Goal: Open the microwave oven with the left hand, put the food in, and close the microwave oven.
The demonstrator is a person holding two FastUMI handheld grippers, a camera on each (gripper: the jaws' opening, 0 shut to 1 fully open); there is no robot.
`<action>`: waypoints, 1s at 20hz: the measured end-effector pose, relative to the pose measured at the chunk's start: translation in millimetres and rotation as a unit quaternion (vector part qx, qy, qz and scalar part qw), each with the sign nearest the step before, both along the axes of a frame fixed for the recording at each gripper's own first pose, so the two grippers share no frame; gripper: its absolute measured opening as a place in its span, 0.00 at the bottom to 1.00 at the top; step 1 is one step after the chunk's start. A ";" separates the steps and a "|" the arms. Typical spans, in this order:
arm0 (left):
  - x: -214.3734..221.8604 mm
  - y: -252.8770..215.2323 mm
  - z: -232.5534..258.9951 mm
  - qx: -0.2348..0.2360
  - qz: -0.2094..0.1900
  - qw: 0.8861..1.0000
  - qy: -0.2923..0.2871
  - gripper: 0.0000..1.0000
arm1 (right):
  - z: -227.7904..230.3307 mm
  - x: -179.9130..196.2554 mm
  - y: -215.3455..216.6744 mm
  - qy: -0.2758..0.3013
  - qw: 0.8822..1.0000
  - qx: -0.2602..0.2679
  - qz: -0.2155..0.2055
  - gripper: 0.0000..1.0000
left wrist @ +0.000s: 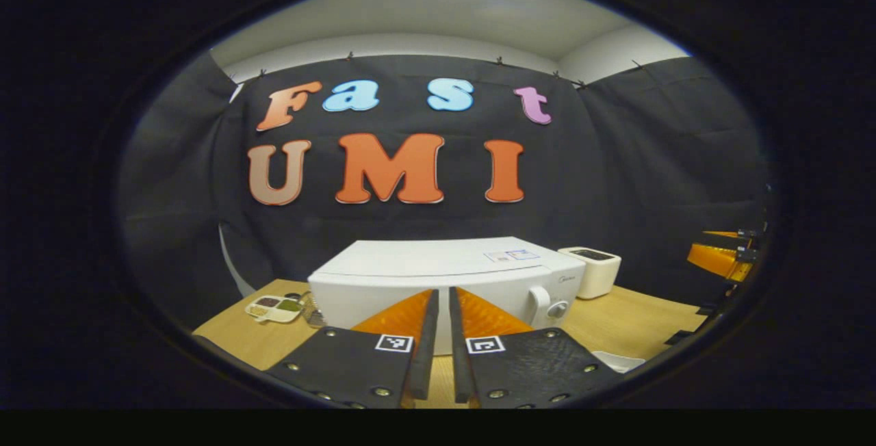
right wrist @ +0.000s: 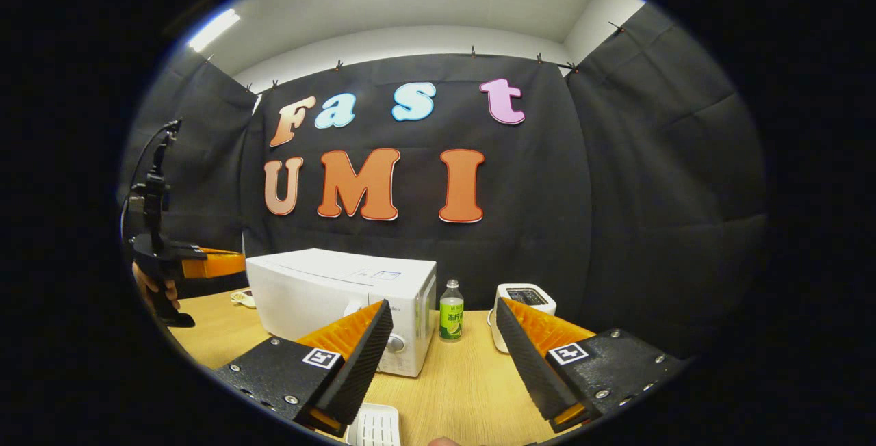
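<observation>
Left gripper view is showing the left gripper point(left wrist: 443, 309) with its 2 fingers almost together, only a thin slit staying between them, and nothing is sitting in that slit. Its fingertips are pointing at the front of the white microwave oven point(left wrist: 438, 275), which is standing on the wooden table point(left wrist: 636, 323) with its door closed. A small tray with food point(left wrist: 275, 308) is lying on the table to the left of the oven, near its corner. A white toaster-like box point(left wrist: 593, 269) is standing at the other side.

Right gripper view is showing the right gripper point(right wrist: 443, 326) with its fingers spread wide and holding nothing. Between them, farther off, a green-labelled bottle point(right wrist: 451, 310) is standing upright on the table, just beside the oven's knob side. At the left edge of this view, a hand point(right wrist: 147, 285) is gripping the handle of the other gripper, in front of the oven. A white slotted object point(right wrist: 375, 425) is lying at the bottom edge
</observation>
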State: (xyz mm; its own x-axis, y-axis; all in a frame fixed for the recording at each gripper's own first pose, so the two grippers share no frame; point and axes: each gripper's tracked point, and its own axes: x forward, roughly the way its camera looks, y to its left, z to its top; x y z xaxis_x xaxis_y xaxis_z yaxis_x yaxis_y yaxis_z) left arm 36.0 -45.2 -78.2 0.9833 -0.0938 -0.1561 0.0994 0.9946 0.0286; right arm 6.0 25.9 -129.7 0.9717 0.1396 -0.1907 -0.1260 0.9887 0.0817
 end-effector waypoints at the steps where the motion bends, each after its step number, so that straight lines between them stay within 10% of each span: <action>1: -8.1 10.6 17.3 0.006 0.010 1.000 -0.012 0.22 | 9.8 0.9 0.4 -0.006 1.000 0.004 0.001 0.95; 10: -58.2 71.2 114.0 0.033 0.072 0.993 -0.083 0.67 | 71.2 20.6 23.4 -0.058 0.998 -0.012 0.023 0.95; 13: -66.4 87.5 128.4 0.034 0.090 0.991 -0.089 0.96 | 77.7 20.6 38.8 -0.055 0.998 -0.008 0.038 0.95; 20: -71.4 98.7 140.3 0.031 0.100 0.989 -0.104 0.91 | 107.2 23.4 52.5 -0.066 0.997 -0.003 0.046 0.95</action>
